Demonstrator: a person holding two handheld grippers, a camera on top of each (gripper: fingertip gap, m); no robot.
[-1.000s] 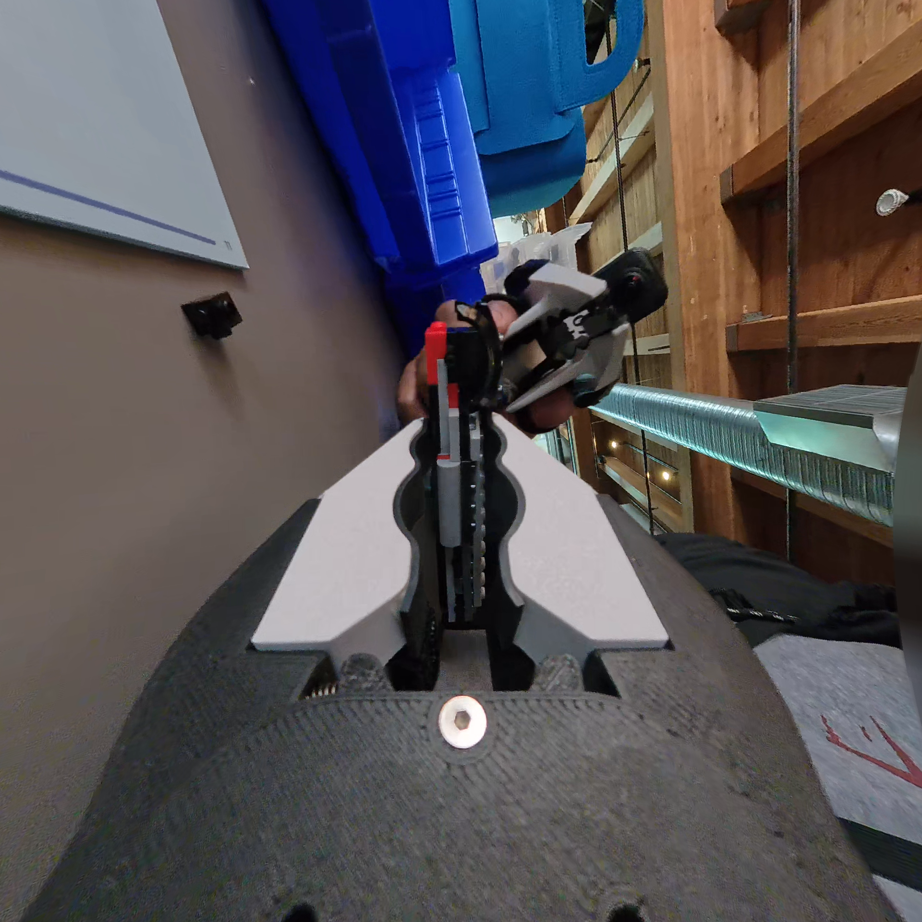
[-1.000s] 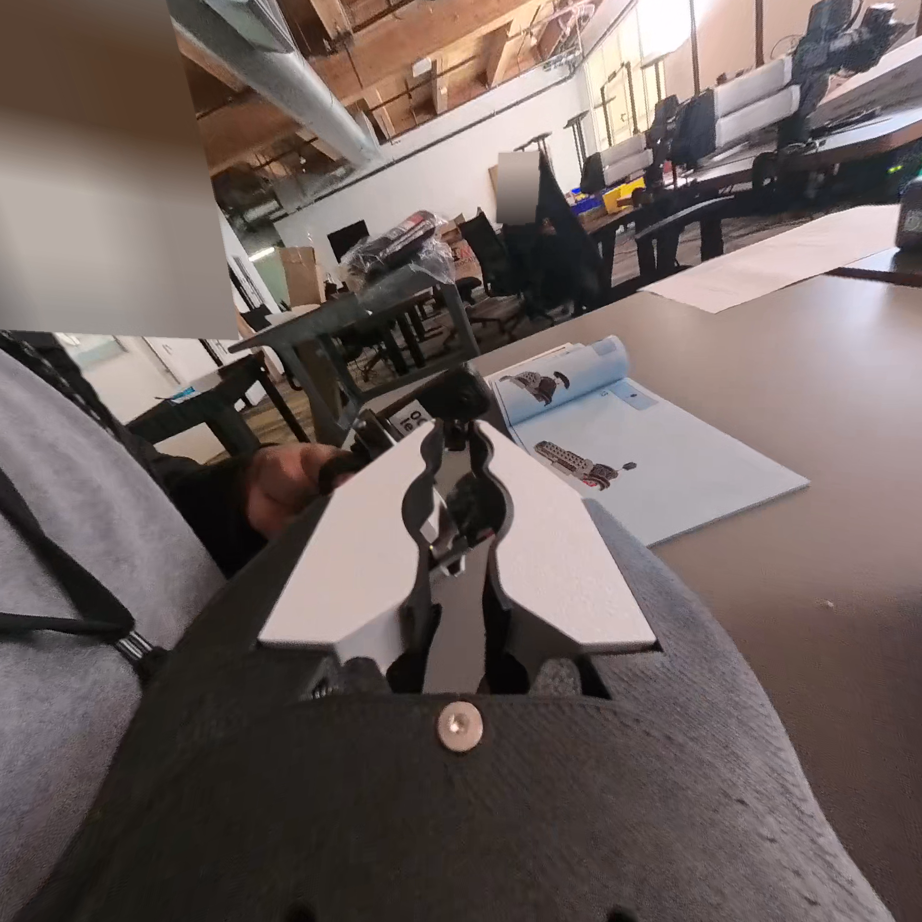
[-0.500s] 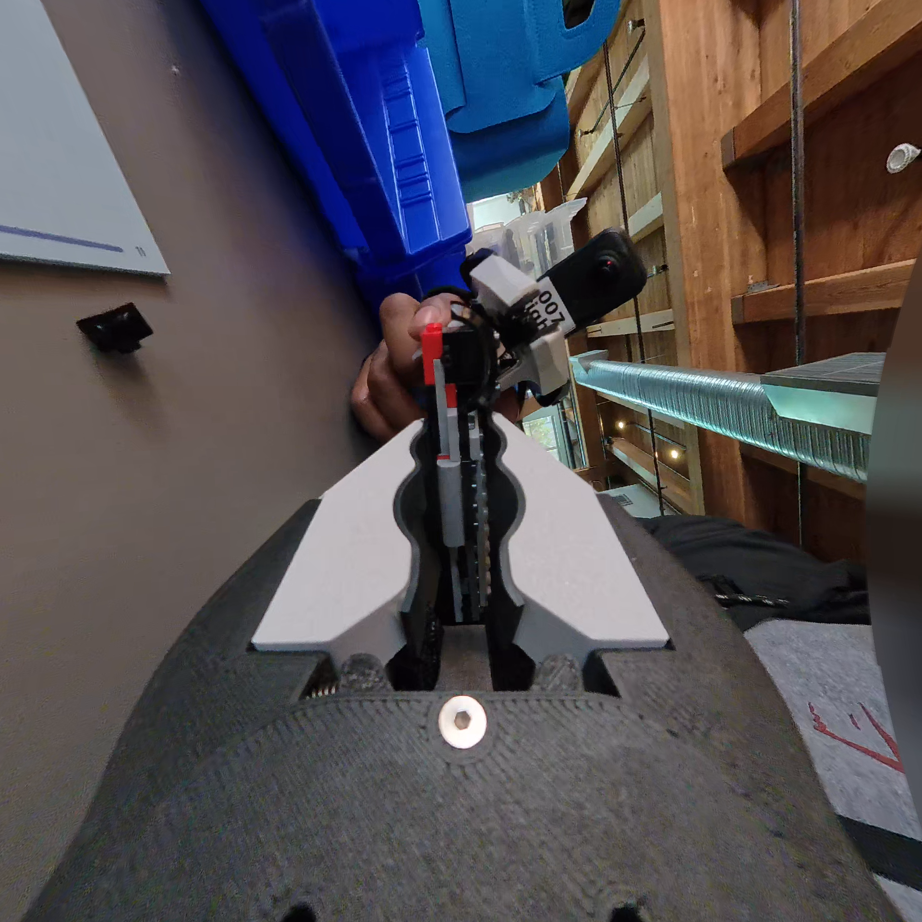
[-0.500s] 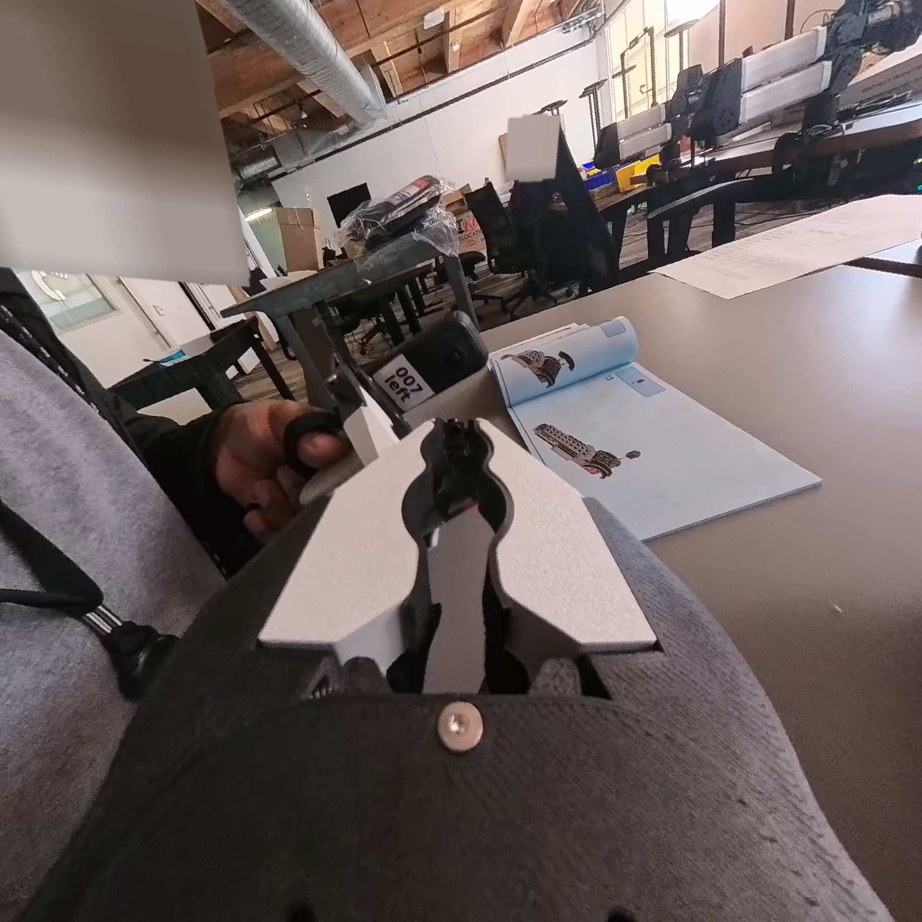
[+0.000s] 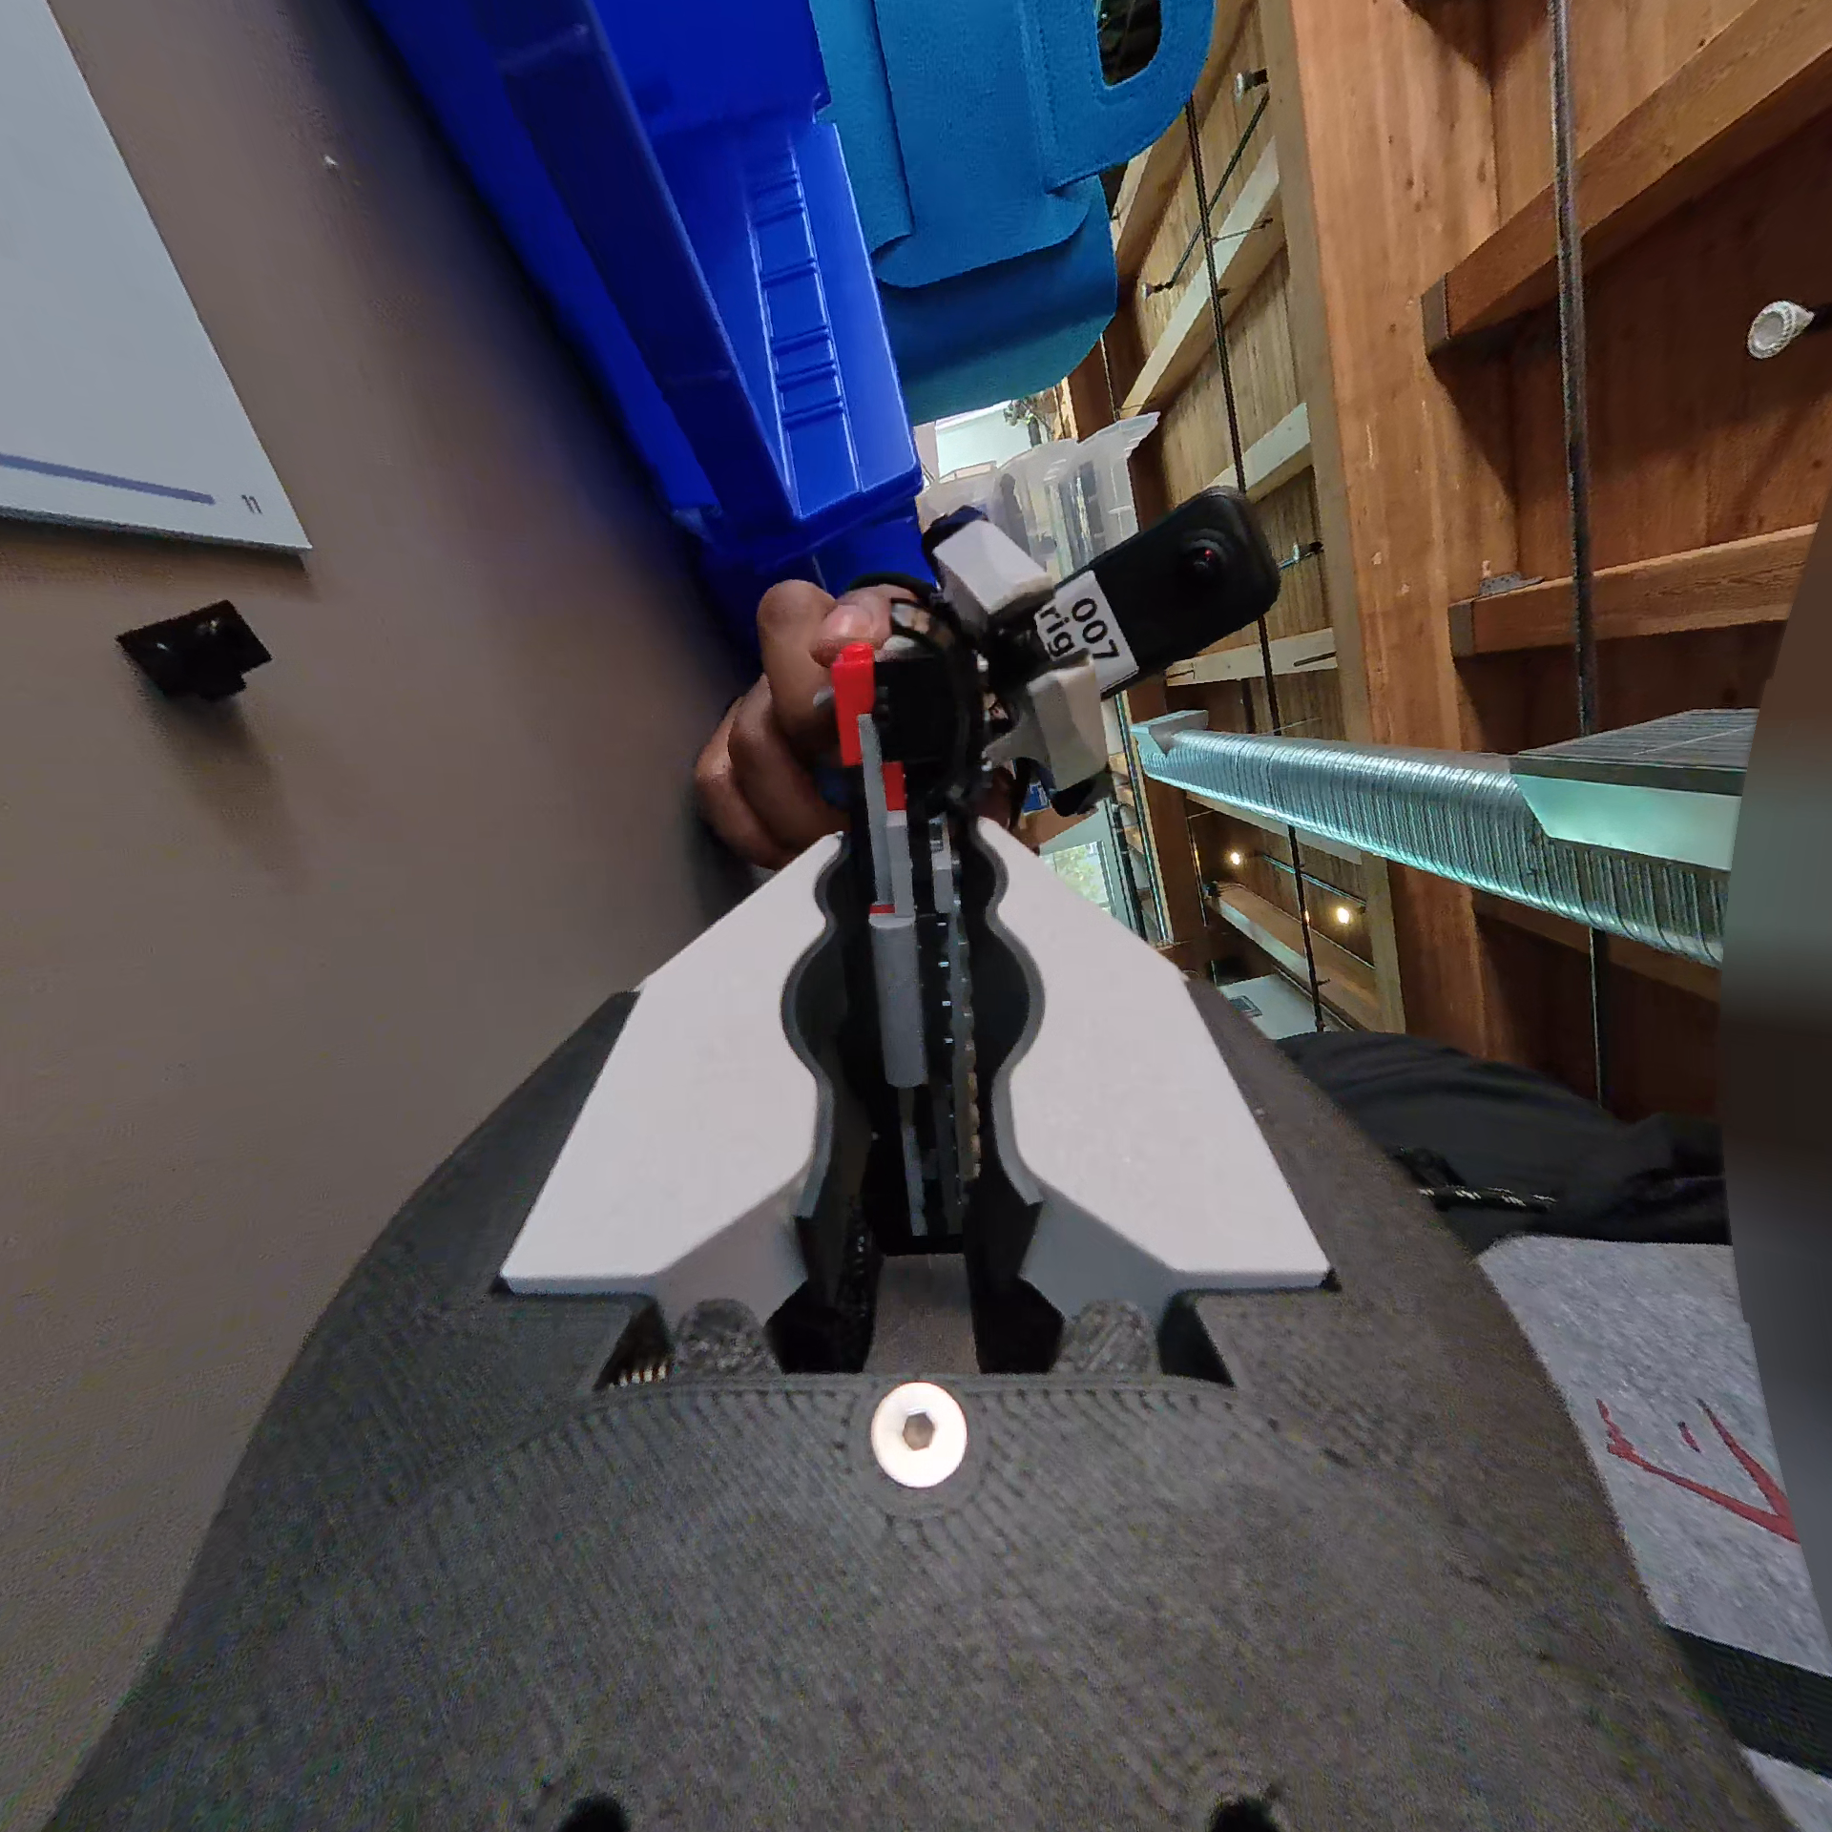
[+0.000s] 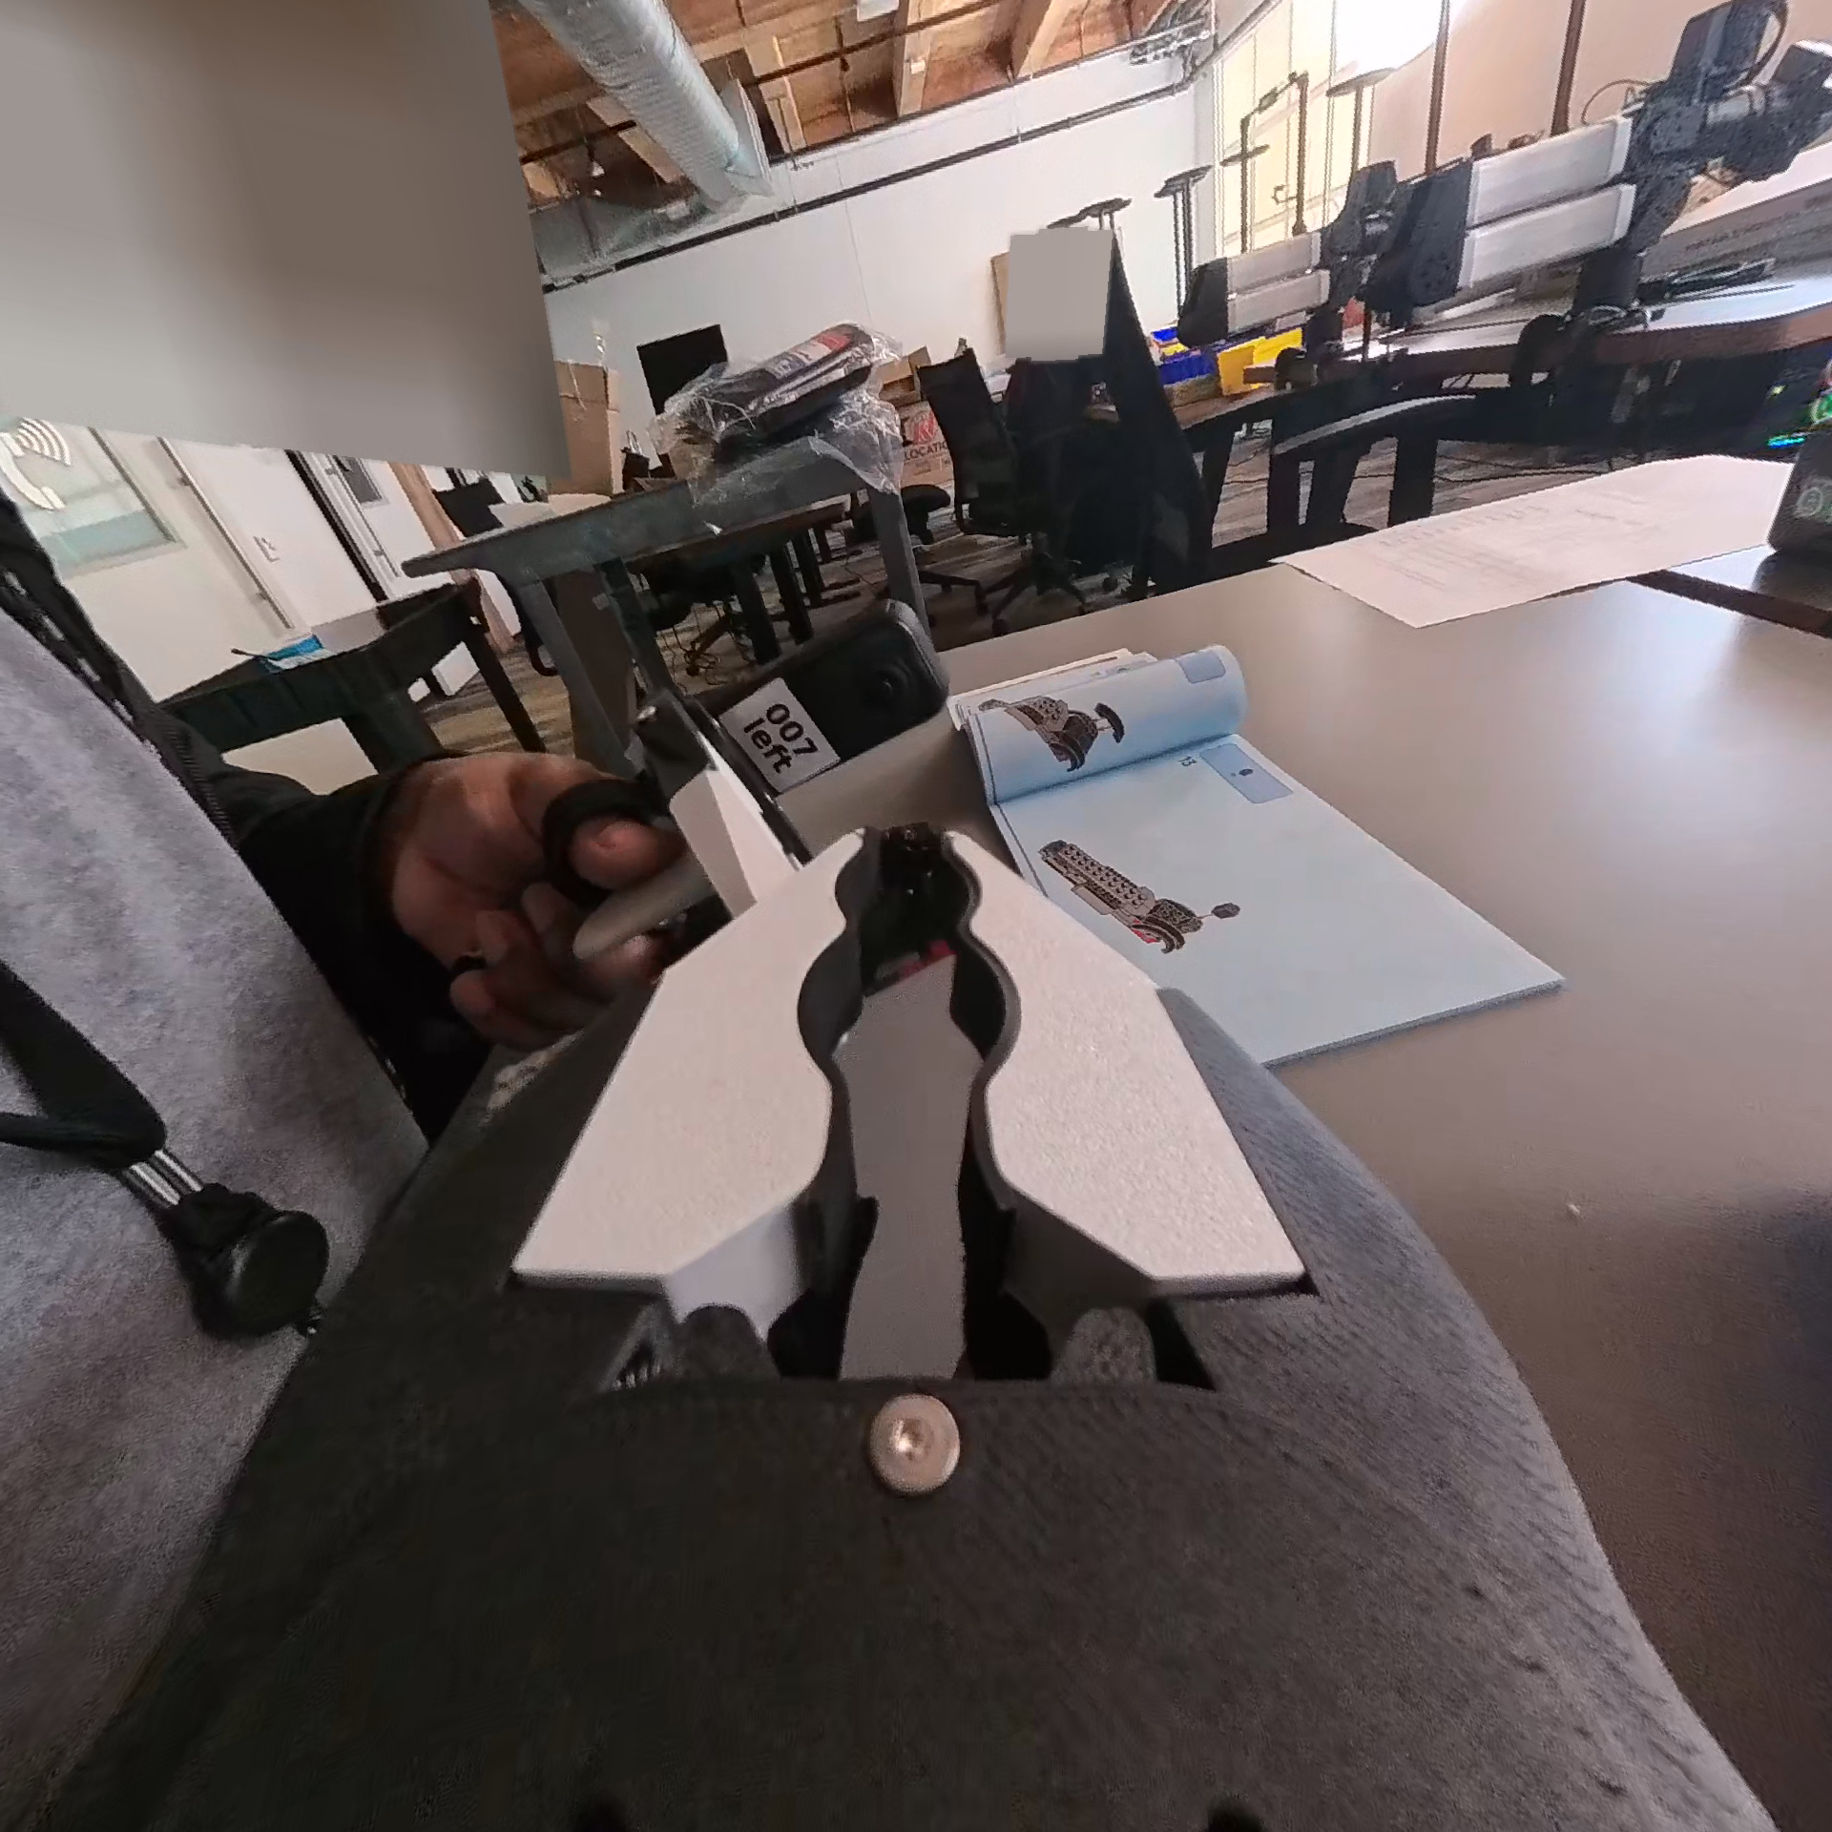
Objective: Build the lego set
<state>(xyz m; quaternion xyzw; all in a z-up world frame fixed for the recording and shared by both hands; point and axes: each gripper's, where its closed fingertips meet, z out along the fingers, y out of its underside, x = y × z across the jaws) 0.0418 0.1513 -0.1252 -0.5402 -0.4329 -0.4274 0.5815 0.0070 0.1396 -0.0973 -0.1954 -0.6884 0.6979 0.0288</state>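
Two claws meet on one lego build [image 5: 897,892].
Left claw [image 5: 907,843] pinches it; right claw [image 6: 912,853] nips its end, above the desk [image 6: 1586,892].

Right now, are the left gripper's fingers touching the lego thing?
Touching. The left wrist view shows the left gripper with its fingers closed tight on the long grey, black and red lego piece, no gap on either side.

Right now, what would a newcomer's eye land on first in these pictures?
Probably the long grey, black and red lego assembly, clamped between the left gripper fingers at centre. Next, the deep blue plastic bins above it, and the open pale blue instruction booklet lying on the brown table.
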